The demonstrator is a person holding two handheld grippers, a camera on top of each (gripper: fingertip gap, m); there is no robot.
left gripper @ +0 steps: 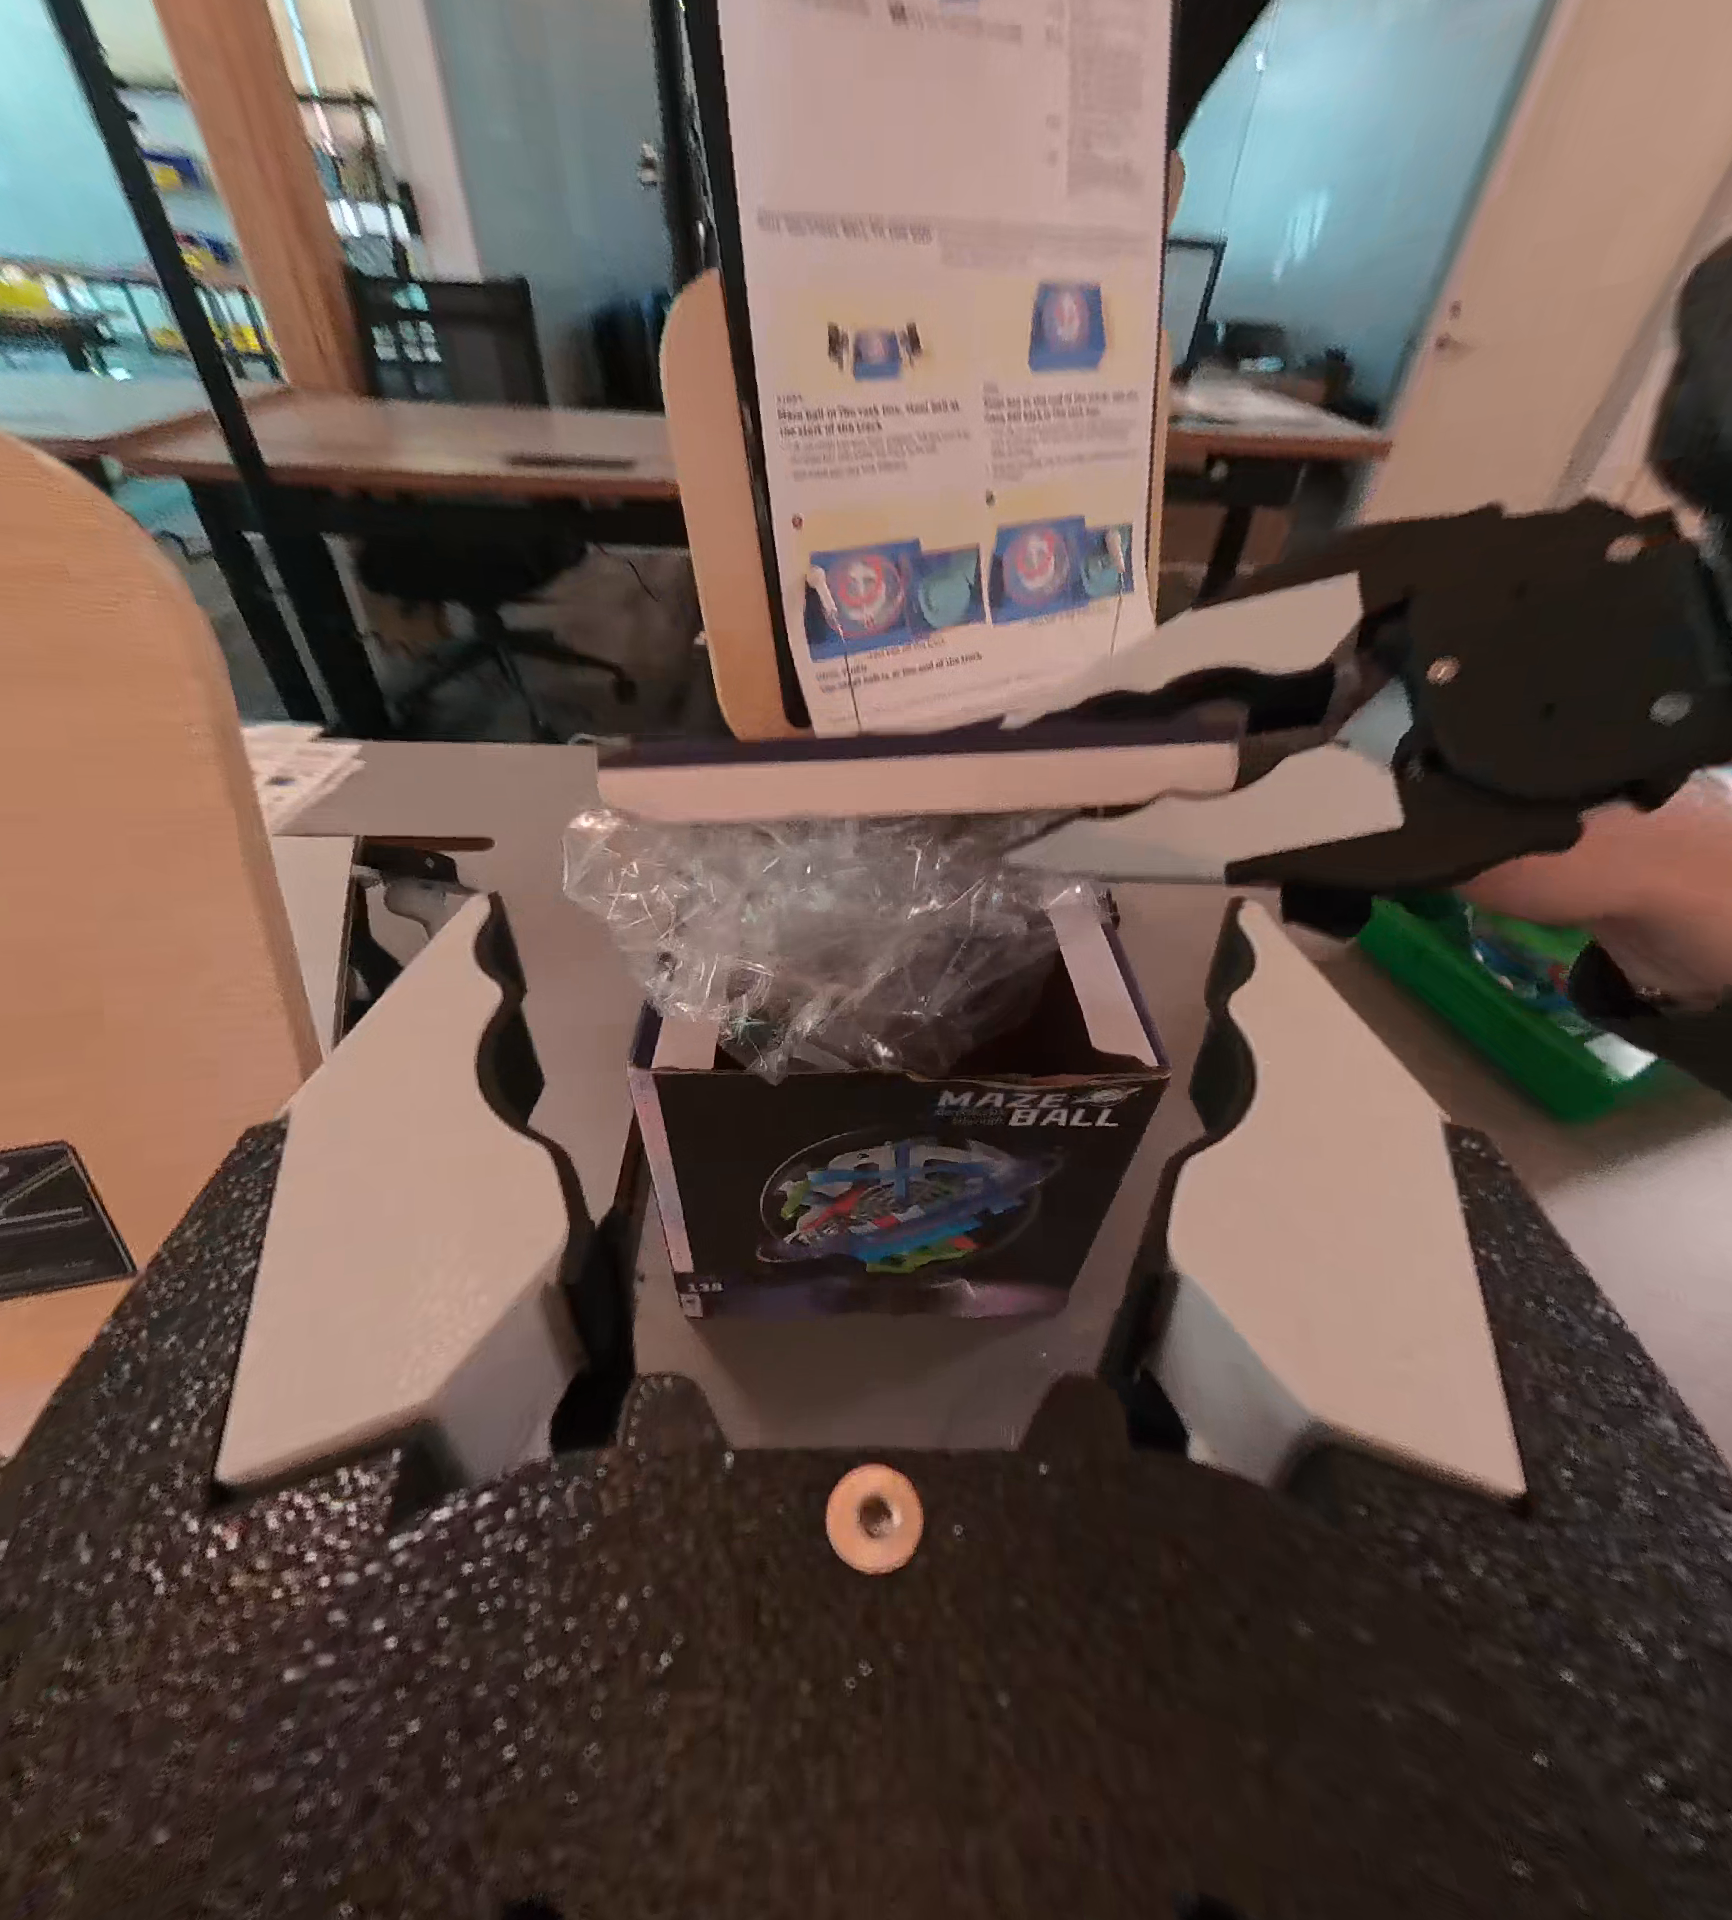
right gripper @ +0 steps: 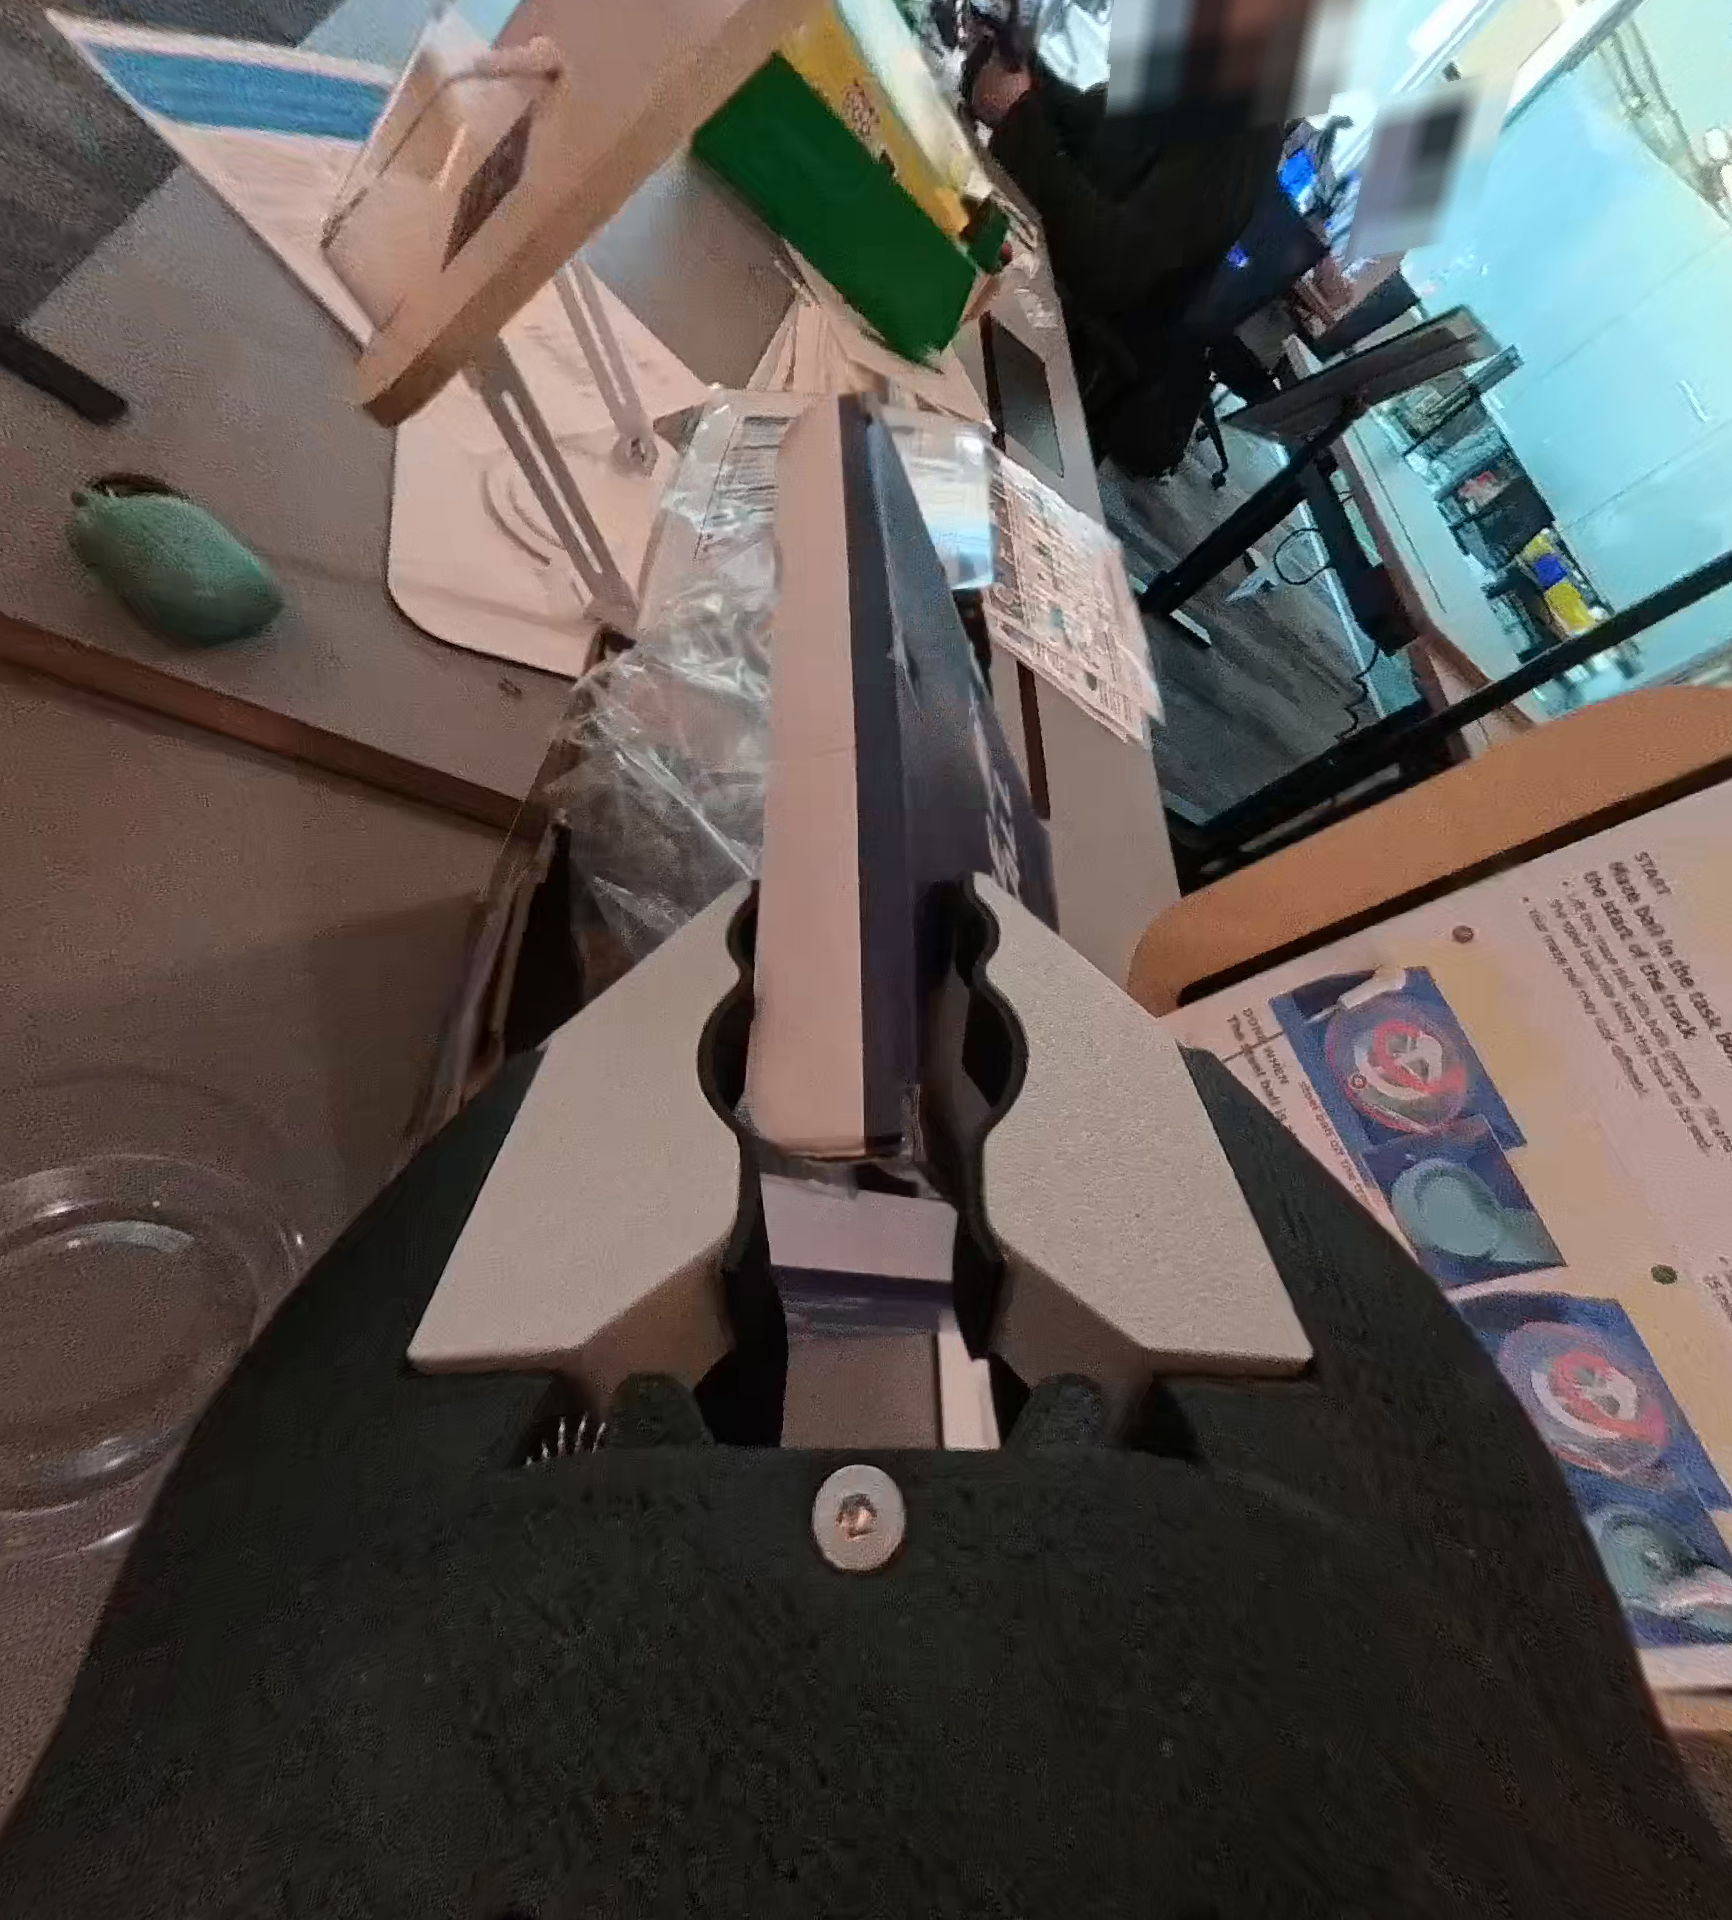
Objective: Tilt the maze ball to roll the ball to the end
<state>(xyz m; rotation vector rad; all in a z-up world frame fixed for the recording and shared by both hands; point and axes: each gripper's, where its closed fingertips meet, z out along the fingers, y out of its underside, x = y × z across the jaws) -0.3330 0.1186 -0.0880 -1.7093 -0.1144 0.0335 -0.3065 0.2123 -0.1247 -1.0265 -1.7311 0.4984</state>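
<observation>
The maze ball, wrapped in clear plastic (left gripper: 820,935), sits inside its open dark box (left gripper: 903,1184). The right gripper (right gripper: 857,977) clamps the box's lid flap (left gripper: 914,779) and holds it raised. The left gripper (left gripper: 862,997) is wide open and empty, straddling the box. Keep the flap pulled clear, then close the left fingers on the wrapped ball, not the plastic alone.

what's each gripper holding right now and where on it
The right gripper pinches the maze ball box's lid flap at its end edge. The left gripper is open and holds nothing; the box stands between its fingers.
</observation>
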